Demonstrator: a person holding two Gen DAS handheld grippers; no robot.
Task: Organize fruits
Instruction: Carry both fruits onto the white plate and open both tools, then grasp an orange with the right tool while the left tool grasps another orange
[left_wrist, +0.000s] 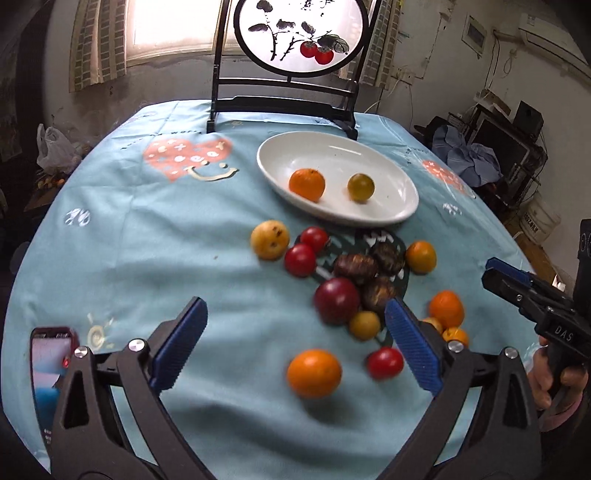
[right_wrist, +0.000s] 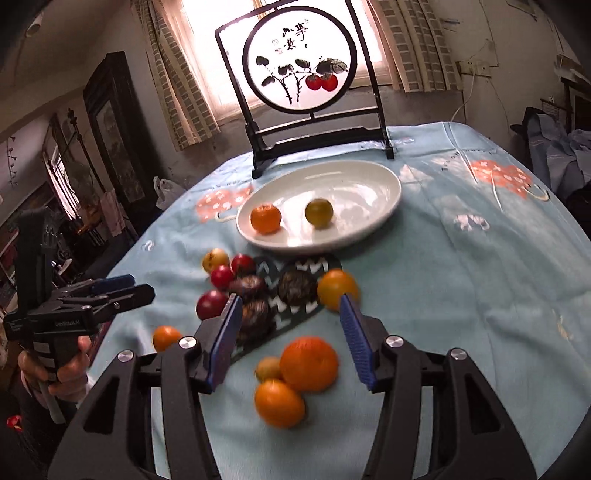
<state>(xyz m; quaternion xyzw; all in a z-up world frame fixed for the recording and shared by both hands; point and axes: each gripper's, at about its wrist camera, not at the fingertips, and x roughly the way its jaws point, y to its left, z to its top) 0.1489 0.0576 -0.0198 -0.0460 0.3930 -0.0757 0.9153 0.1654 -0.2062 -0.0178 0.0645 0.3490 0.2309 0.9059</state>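
Observation:
A white oval plate (left_wrist: 332, 158) (right_wrist: 351, 184) at the back of the table holds an orange mandarin (left_wrist: 306, 184) (right_wrist: 265, 218) and a greenish-yellow fruit (left_wrist: 361, 187) (right_wrist: 318, 211). In front of it, loose fruit lies on and around a dark patterned mat (left_wrist: 343, 240) (right_wrist: 314, 264): red tomatoes (left_wrist: 300, 259), a dark red plum (left_wrist: 337, 300), brown fruits (left_wrist: 356, 266) and oranges (right_wrist: 308, 363). My left gripper (left_wrist: 295, 310) hangs wide open above an orange (left_wrist: 314, 373) and a tomato (left_wrist: 384, 363). My right gripper (right_wrist: 290, 301) is open above the front oranges, holding nothing.
A black-framed standing screen with a round painted panel (left_wrist: 301, 37) (right_wrist: 301, 66) stands behind the plate. A phone (left_wrist: 50, 369) lies at the near left edge of the blue tablecloth (left_wrist: 147, 240). Furniture and clutter surround the round table.

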